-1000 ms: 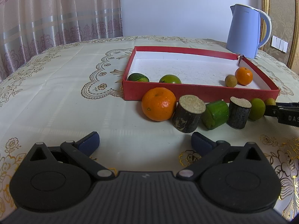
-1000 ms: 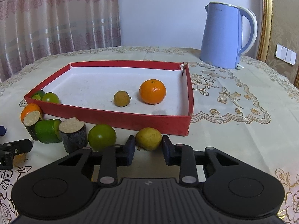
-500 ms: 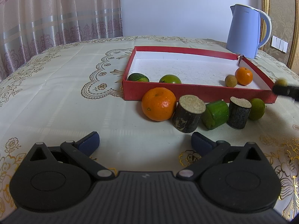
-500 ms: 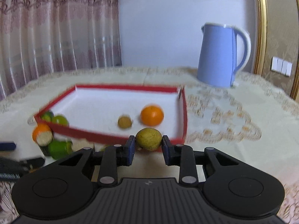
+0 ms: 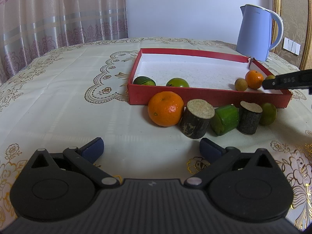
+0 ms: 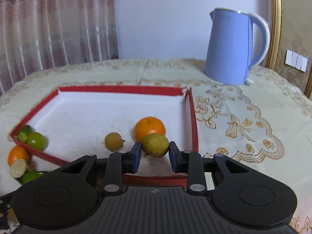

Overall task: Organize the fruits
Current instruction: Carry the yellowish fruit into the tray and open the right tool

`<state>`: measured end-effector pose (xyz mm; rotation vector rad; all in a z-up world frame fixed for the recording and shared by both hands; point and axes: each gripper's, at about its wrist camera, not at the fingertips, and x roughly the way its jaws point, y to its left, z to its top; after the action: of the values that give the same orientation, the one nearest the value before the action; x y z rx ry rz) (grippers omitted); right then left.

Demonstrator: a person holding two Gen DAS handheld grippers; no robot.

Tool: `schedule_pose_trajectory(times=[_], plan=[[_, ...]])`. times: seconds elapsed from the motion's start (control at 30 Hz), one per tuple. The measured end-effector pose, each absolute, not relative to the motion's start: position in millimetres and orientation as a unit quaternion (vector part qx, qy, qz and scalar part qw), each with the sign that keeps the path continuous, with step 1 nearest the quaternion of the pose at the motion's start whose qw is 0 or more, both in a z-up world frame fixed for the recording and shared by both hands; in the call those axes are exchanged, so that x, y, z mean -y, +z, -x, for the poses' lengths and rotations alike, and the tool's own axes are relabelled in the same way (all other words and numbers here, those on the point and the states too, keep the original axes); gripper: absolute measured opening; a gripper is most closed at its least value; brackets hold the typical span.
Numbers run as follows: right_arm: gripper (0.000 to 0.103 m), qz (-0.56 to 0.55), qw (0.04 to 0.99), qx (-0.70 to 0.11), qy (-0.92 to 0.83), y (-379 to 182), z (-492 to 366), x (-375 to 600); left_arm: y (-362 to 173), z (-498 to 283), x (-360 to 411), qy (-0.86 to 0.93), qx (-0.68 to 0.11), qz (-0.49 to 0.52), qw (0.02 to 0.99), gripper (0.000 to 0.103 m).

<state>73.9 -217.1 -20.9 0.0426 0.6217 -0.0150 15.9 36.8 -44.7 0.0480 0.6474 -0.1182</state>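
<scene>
My right gripper (image 6: 155, 151) is shut on a yellow-green fruit (image 6: 155, 144) and holds it over the near right corner of the red tray (image 6: 193, 117). In the tray lie a small orange (image 6: 149, 127), a small brown fruit (image 6: 113, 141) and two green fruits (image 6: 36, 140) at its left end. In the left wrist view the right gripper (image 5: 267, 82) reaches in from the right over the tray (image 5: 204, 95). My left gripper (image 5: 151, 149) stands open above bare cloth. Ahead of it lie a large orange (image 5: 165, 108), two dark wood stubs (image 5: 197, 120), a green block (image 5: 226, 120) and a green fruit (image 5: 269, 113).
A light blue kettle (image 6: 232, 46) stands behind the tray at the back right. A patterned cloth (image 5: 58, 97) covers the round table. Curtains (image 5: 58, 13) hang at the back left, and a gold frame with wall switches (image 6: 296, 60) is at the right.
The right gripper lifted the yellow-green fruit off the cloth in front of the tray and carried it forward over the tray's near wall. The left gripper stayed still.
</scene>
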Motion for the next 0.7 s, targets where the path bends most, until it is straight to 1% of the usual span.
schedule_pose_trajectory(times=[0.13,0.37,0.57,0.6,0.63,0.67,0.7], plan=[[0.029,-0.025,0.947,-0.320,-0.008,-29.4,-82.7,215.9,-44.8,-16.0,-36.9,-0.058,-0.318,-0.024,0.946,0.103],[0.029,-0.010,0.948,-0.317,-0.021,-35.4,-87.7,213.4,-44.8,-16.2,-36.9,-0.058,-0.318,-0.024,0.946,0.103],[0.030,-0.023,0.951,-0.308,-0.017,-34.7,-85.8,216.1,-44.5,-16.1,-36.7,-0.058,-0.318,-0.023,0.946,0.103],[0.036,-0.025,0.951,-0.308,-0.015,-34.0,-84.6,216.7,-44.6,-16.3,-36.8,-0.058,-0.318,-0.023,0.946,0.103],[0.046,-0.029,0.951,-0.308,-0.010,-32.9,-82.2,217.3,-44.7,-16.4,-36.9,-0.058,-0.318,-0.023,0.946,0.103],[0.053,-0.033,0.952,-0.304,-0.004,-30.9,-78.6,217.3,-44.7,-16.4,-36.9,-0.058,-0.318,-0.023,0.946,0.103],[0.069,-0.036,0.955,-0.294,-0.003,-28.5,-73.7,217.3,-44.6,-16.3,-36.8,-0.058,-0.318,-0.023,0.946,0.103]])
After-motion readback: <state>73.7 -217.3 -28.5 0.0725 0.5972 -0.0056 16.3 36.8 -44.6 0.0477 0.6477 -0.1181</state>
